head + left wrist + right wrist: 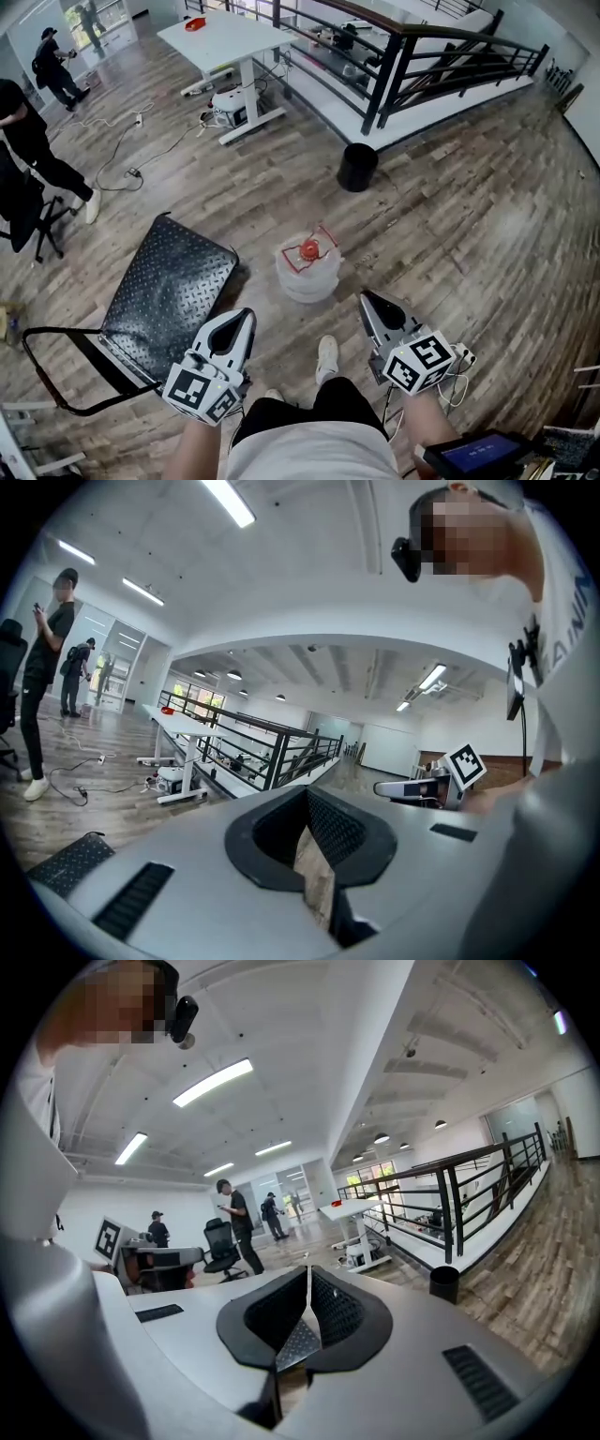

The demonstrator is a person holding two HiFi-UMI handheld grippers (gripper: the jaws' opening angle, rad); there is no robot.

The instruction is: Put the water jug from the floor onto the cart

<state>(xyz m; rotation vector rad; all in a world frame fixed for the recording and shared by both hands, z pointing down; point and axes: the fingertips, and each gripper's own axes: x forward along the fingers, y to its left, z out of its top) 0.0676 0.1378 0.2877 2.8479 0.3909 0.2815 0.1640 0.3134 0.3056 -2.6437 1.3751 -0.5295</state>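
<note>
- Nothing is done yet: the water jug [307,267] stands on the floor [469,244], just beside the cart [169,286], which carries nothing.
- The left hand-held gripper [246,317] and the right hand-held gripper [367,298] are both closed and empty, near the jug but short of it. By my judgement the grasping, lifting and setting down all remain.
- Only the head view shows the jug. The gripper views look over it to a railing [450,1204] and people [234,1227], but they confirm the jaws are pressed together.
</note>
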